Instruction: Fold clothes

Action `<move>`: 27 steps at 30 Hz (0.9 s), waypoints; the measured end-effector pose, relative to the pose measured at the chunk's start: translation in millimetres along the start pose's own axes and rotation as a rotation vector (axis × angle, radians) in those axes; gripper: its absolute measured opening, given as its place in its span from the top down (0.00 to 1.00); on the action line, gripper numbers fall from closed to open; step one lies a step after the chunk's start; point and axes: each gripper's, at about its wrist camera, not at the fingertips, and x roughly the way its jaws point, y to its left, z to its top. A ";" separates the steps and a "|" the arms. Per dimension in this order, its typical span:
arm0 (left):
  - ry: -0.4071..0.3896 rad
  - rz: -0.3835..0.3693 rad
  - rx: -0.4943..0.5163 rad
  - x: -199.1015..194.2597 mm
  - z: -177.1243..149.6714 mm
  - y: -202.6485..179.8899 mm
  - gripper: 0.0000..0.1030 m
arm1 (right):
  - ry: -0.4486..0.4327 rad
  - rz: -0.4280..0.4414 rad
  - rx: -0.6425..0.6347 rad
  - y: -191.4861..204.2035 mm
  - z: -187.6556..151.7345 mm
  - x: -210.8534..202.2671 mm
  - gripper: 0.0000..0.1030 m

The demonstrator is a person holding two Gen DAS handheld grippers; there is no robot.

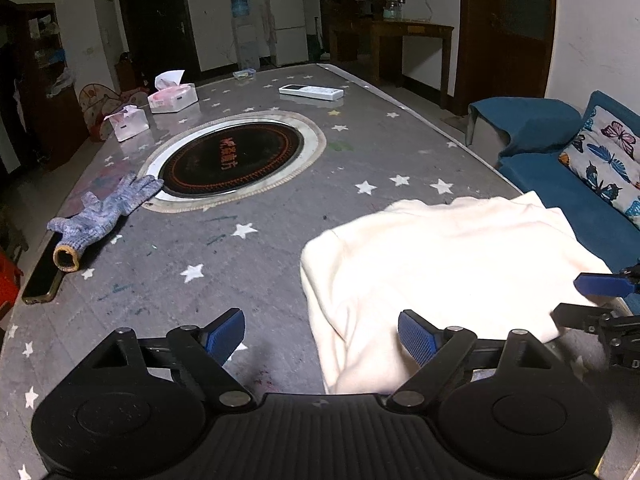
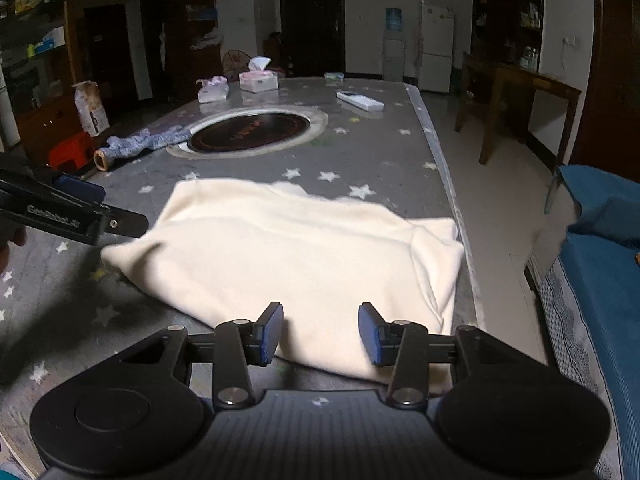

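A cream garment [image 1: 440, 272] lies folded into a rough rectangle on the grey star-patterned table [image 1: 280, 248], close to its right edge. My left gripper [image 1: 322, 334] stands wide open at the garment's left side; its right pad is over the cloth and its left pad over bare table. In the right wrist view the garment [image 2: 304, 256] fills the middle, and my right gripper [image 2: 320, 332] hovers open over its near edge with nothing pinched. Each gripper shows in the other's view: the right gripper [image 1: 588, 300] at the cloth's right corner, the left gripper [image 2: 104, 208] at its left corner.
A round black cooktop [image 1: 232, 160] is set into the table's middle. A blue knit glove [image 1: 100, 216] and a phone [image 1: 40, 276] lie at the left edge. Tissue boxes [image 1: 172, 96] and a white remote [image 1: 312, 92] sit far back. A blue sofa [image 1: 580, 184] stands right of the table.
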 end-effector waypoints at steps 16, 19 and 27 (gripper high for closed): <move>0.033 0.002 -0.001 9.2 -9.4 -1.7 0.16 | -0.029 0.018 -0.006 8.6 7.2 -4.0 0.50; 0.033 0.000 0.000 9.3 -9.6 -2.1 0.16 | -0.024 0.022 -0.011 11.7 6.5 -2.8 0.47; 0.035 -0.002 -0.002 11.6 -9.7 -2.1 0.14 | -0.024 0.028 -0.026 16.6 14.9 1.6 0.44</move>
